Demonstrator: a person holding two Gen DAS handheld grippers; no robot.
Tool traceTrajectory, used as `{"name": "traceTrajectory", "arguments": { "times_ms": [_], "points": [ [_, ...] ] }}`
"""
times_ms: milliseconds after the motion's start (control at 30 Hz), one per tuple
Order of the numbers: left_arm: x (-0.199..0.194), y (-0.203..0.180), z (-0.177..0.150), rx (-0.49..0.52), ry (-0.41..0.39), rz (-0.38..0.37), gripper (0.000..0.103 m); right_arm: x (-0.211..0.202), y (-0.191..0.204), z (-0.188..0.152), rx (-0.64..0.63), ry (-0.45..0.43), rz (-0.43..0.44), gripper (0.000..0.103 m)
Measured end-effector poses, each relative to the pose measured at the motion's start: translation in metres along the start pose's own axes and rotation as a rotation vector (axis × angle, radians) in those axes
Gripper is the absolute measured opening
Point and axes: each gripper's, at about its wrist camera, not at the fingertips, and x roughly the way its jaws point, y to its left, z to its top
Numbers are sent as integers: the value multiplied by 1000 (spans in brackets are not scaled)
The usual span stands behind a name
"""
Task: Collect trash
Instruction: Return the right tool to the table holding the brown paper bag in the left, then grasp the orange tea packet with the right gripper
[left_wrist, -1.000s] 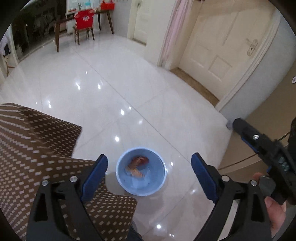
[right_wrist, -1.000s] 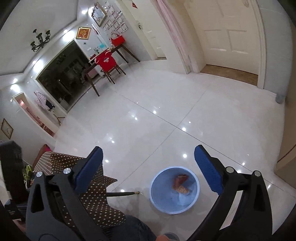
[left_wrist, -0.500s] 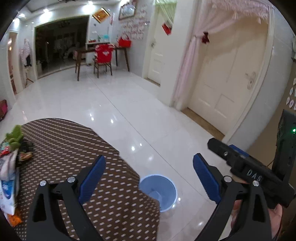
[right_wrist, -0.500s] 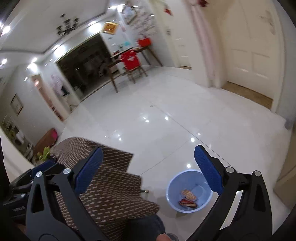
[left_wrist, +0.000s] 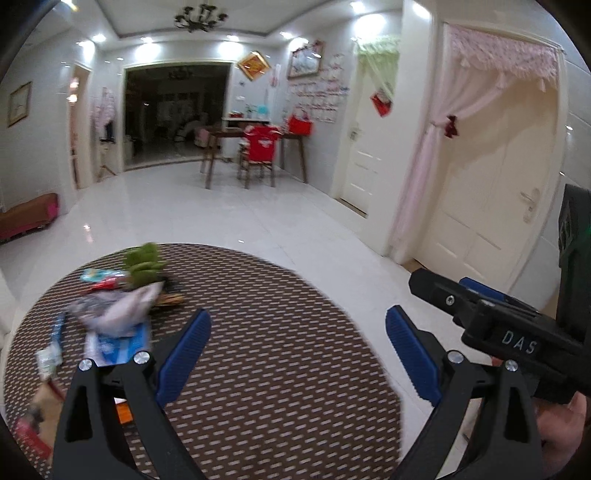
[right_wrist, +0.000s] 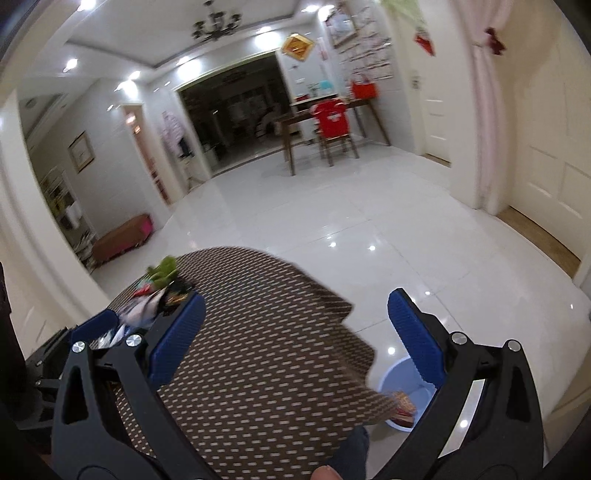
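Trash (left_wrist: 107, 317) lies in a pile on the left side of my round bench (left_wrist: 280, 354), with wrappers and a green thing at the back, all a bit blurry. My left gripper (left_wrist: 295, 354) is wide apart over the dotted cloth and holds nothing. My right gripper (right_wrist: 295, 339) is wide apart and bare too. Down on the floor at the right sits the blue bin (right_wrist: 399, 384), with some trash inside.

wrappers (left_wrist: 110, 314) on table (left_wrist: 277, 350) left | bin (right_wrist: 402, 391) on floor right
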Motion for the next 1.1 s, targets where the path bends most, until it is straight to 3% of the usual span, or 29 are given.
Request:
{"name": "traceTrajectory", "arguments": {
  "times_ms": [300, 500, 633, 833, 933, 1000, 1100],
  "points": [
    [-45, 85, -39, -32, -4, 195, 94, 40, 80, -33, -106, 108, 110, 97],
    [-67, 139, -67, -56, 24, 312, 94, 54, 111, -53, -158, 167, 161, 97],
    [-63, 177, -88, -13, 104, 389, 94, 63, 126, -68, -195, 213, 190, 97],
    [-41, 201, -107, 89, 225, 323, 94, 72, 144, -84, -227, 267, 207, 97],
    [-38, 204, -103, 104, 230, 254, 92, 76, 154, -90, -252, 289, 214, 97],
    [-31, 209, -104, 103, 264, 265, 75, 81, 158, -93, -260, 312, 218, 97],
    [-32, 211, -107, 83, 263, 250, 70, 93, 172, -100, -279, 358, 242, 97]
  ]
}}
